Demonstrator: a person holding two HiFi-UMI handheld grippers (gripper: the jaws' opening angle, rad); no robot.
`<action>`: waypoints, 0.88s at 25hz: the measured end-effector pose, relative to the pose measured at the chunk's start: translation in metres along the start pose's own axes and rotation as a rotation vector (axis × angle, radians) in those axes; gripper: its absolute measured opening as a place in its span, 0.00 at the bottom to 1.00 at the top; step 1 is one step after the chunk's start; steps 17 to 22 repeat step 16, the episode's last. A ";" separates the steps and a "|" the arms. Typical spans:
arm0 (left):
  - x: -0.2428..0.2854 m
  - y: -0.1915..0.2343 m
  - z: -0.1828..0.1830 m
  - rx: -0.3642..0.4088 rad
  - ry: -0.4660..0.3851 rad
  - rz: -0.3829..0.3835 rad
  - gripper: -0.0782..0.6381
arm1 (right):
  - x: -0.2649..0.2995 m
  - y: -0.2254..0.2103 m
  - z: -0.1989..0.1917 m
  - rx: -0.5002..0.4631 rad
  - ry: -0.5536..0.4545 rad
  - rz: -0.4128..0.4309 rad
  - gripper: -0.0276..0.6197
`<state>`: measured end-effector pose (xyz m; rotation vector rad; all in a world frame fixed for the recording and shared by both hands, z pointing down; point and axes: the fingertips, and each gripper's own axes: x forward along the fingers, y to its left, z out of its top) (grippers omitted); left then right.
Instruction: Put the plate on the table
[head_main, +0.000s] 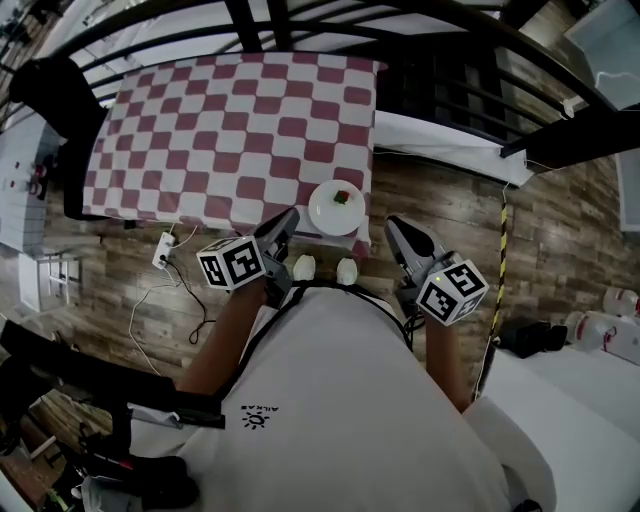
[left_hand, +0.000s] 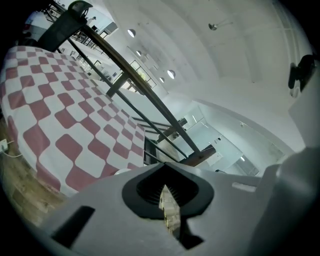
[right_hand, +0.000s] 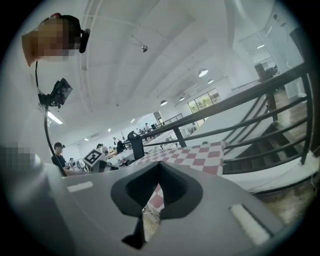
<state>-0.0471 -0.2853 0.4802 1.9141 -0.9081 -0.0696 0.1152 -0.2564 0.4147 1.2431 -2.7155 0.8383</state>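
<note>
On the table (head_main: 200, 130) edge, the plate (head_main: 335, 212) lies between left gripper (head_main: 289, 220) and right gripper (head_main: 394, 228), both closed, empty.

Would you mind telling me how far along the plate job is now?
Done, it seems: the white plate rests on the checkered-cloth table, near its near right corner. In hand: nothing; the left gripper and right gripper both have their jaws together and empty. Left: apparently nothing.
</note>
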 end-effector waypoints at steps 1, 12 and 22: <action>-0.002 0.000 0.001 -0.002 -0.004 -0.001 0.12 | 0.000 0.001 0.000 -0.002 -0.002 -0.001 0.05; 0.001 -0.008 0.009 0.039 0.017 -0.049 0.12 | 0.001 0.010 0.006 -0.015 -0.024 -0.010 0.05; 0.005 -0.010 0.008 0.048 0.041 -0.059 0.12 | 0.001 0.010 0.008 -0.020 -0.024 -0.018 0.05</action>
